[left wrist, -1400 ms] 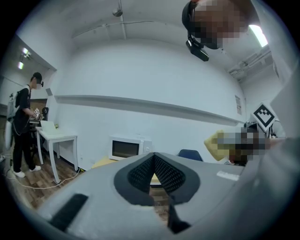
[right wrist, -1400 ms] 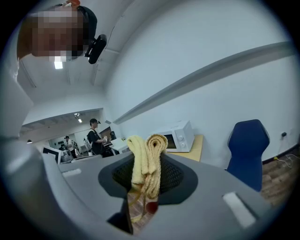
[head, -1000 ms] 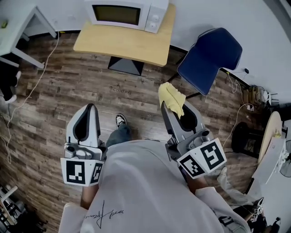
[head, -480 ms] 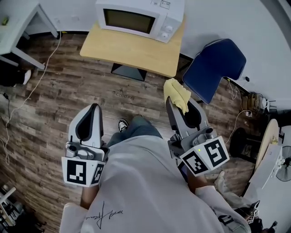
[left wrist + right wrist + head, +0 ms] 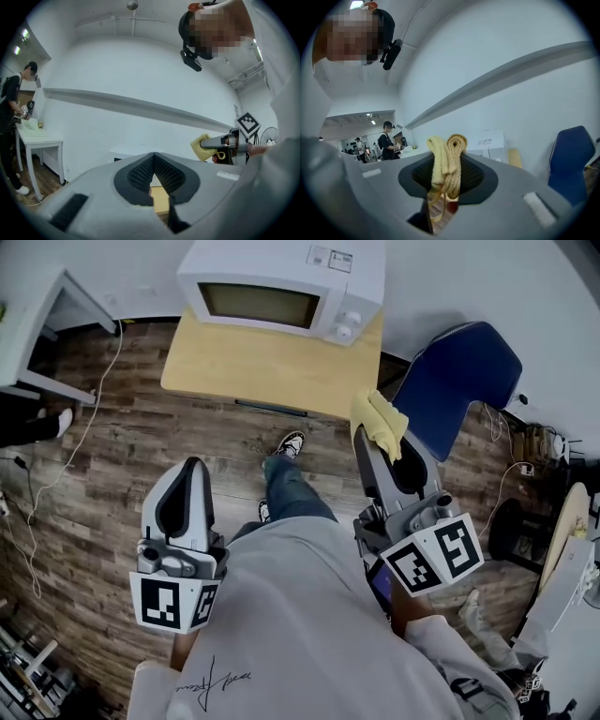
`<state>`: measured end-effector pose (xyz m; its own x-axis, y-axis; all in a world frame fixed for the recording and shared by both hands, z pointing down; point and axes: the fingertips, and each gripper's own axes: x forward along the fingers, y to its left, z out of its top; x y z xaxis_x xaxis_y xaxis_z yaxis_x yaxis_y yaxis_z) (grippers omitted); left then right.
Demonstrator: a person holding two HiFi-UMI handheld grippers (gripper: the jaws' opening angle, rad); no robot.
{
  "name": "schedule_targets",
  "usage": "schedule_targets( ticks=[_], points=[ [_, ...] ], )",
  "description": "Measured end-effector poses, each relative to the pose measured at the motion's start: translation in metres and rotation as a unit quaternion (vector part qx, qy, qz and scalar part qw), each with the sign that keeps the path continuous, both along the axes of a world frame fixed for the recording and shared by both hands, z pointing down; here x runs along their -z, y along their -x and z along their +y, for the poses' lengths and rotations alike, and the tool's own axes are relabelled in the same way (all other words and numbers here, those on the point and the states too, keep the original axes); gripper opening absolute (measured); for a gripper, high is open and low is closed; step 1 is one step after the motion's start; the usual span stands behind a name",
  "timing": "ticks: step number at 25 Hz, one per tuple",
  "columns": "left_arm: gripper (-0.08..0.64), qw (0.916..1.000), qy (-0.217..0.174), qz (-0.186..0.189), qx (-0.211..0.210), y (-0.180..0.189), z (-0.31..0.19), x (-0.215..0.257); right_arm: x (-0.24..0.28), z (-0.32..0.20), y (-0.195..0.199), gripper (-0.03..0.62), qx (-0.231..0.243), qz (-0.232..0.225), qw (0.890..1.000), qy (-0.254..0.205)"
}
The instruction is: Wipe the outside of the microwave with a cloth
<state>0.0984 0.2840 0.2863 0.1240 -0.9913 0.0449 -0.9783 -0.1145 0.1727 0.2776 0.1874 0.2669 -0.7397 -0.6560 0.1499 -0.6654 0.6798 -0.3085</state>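
A light wooden table (image 5: 272,371) stands against the wall on a dark plank floor (image 5: 122,474). A blue chair (image 5: 459,381) sits just right of it. Off to the left is a white desk (image 5: 37,315), where a person in black (image 5: 10,108) stands.

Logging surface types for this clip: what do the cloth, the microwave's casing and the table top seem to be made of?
The cloth looks like soft yellow terry or microfibre: fuzzy, rolled folds. The microwave casing looks smooth and white, painted metal or plastic, I cannot tell which. The table top looks like pale wood or laminate, matte and even.
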Motion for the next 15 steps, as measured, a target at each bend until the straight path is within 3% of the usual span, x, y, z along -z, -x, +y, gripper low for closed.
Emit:
schedule_targets(
  ticks=[6,12,15],
  points=[
    [0.000,0.9990,-0.003,-0.024,-0.037,0.012,-0.103,0.013,-0.004,-0.086,0.019,0.118,-0.004,-0.005,1.000,0.017],
    [0.000,0.9979,-0.002,-0.024,-0.059,0.023,-0.193,0.025,-0.003,-0.169,0.035,0.118,0.000,0.006,1.000,0.024],
    [-0.002,0.9974,0.008,-0.030,-0.065,0.022,-0.231,0.023,-0.005,-0.203,0.033,0.118,-0.009,-0.004,0.999,0.048]
  ],
)
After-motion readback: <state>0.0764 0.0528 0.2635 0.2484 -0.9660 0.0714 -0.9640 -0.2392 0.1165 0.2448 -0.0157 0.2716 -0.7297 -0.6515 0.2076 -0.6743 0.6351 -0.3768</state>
